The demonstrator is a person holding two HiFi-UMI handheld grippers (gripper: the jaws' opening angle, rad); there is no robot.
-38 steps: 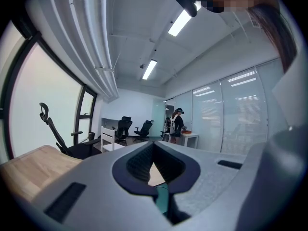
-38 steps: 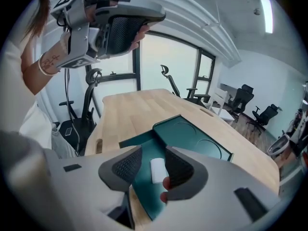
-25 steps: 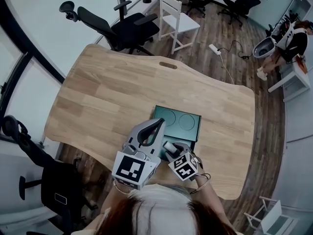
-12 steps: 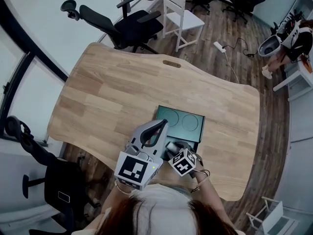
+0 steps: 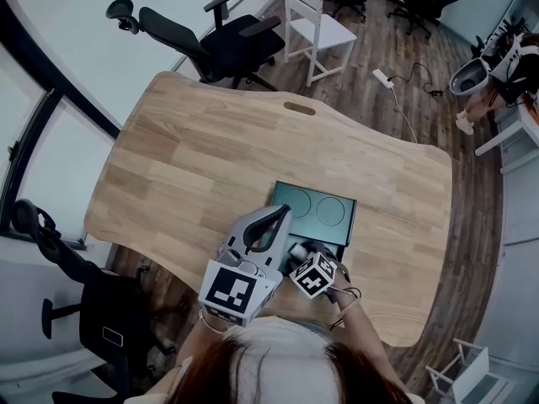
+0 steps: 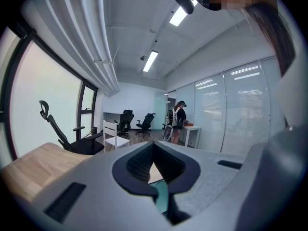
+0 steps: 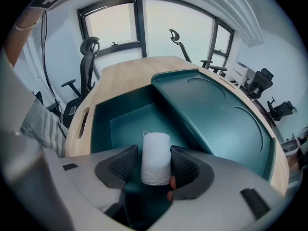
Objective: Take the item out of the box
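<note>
The right gripper [image 7: 155, 161] is opening its jaws around a white roll [image 7: 155, 150] inside the teal box [image 7: 120, 121] (left gripper [image 6: 153, 148] pinched together).

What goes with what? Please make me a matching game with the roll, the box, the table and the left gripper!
Things:
1. roll
2. box
3. table
4. left gripper

Descriptions:
A. light wood
B. white, standing inside the box
C. jaws together, nothing between them
D. teal, with its lid open

Pairs: 1-B, 2-D, 3-A, 4-C
</note>
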